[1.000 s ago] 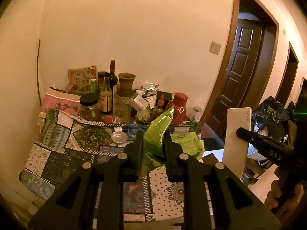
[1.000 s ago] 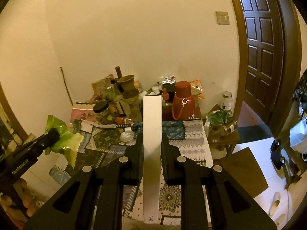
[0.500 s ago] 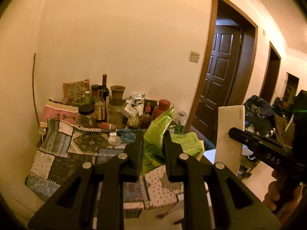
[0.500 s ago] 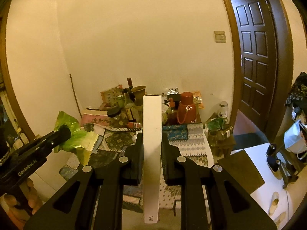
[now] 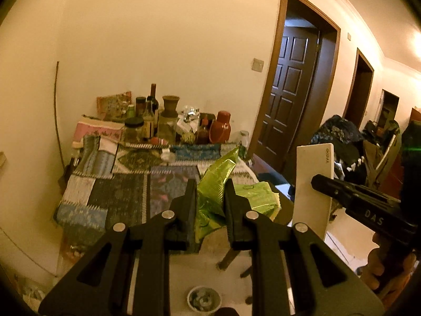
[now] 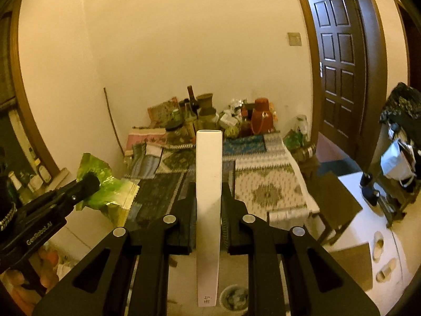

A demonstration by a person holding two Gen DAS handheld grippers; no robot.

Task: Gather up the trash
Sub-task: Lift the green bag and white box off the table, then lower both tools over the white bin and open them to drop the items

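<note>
I am pinching a light, crinkly green wrapper (image 5: 214,184) mid-body in the closed left gripper (image 5: 209,205) and clamping a stiff white box (image 6: 208,184) edgewise in the closed right gripper (image 6: 208,208).

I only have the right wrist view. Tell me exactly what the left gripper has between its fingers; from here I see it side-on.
Observer: The left gripper is shut on a crumpled green foil wrapper, which sticks up between both pads.
Operator: Now describe my box. I see only its thin edge.
Observer: The flat white box shows its broad face in the left wrist view, with small print near the top corner. The right gripper clamps it about halfway up.
Operator: Report what lies past the dark panelled door.
Observer: Beyond that dark panelled door, a second open doorway shows farther along the same wall.
</note>
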